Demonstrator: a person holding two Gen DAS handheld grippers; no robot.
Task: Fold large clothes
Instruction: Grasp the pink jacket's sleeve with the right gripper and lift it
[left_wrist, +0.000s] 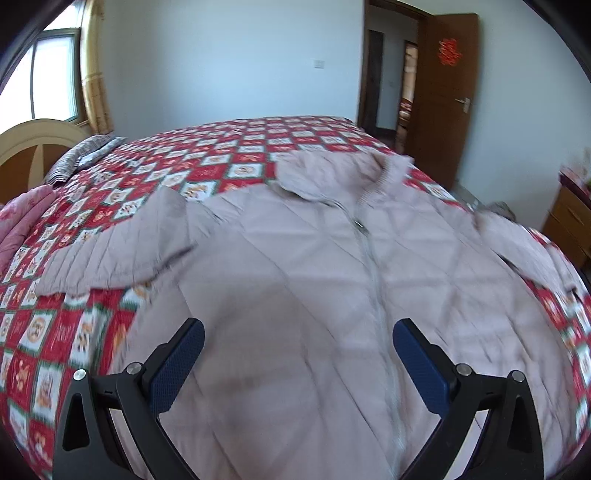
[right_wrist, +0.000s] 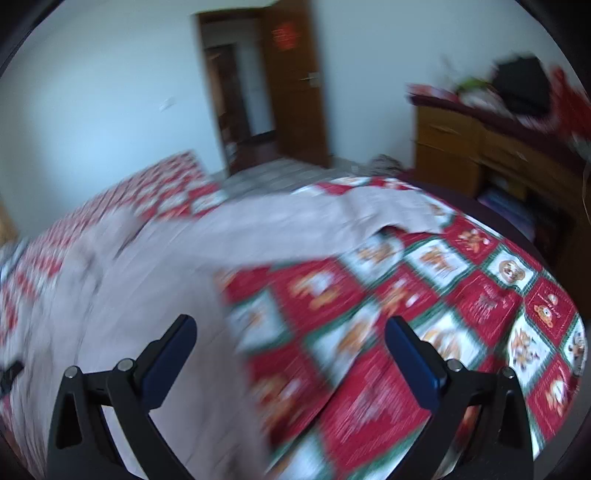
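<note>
Hovering both grippers, left (left_wrist: 297, 338) and right (right_wrist: 290, 334), fingers apart, over the pale quilted zip-up jacket (left_wrist: 314, 258); you risk pinching the red checked bedspread (right_wrist: 424, 295).

Black tool (left_wrist: 298, 328), blue pads (left_wrist: 177, 369)

right wrist view blurs the jacket (right_wrist: 155, 266) and dresser (right_wrist: 458, 147).

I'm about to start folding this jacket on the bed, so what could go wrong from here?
1. The jacket is puffy and quilted, so the open left tongs may pinch only the top layer.
2. Its right sleeve lies near the bed's edge and could slide off when pulled.
3. The right tongs hang partly over the bedspread and might catch it along with the hem.
</note>
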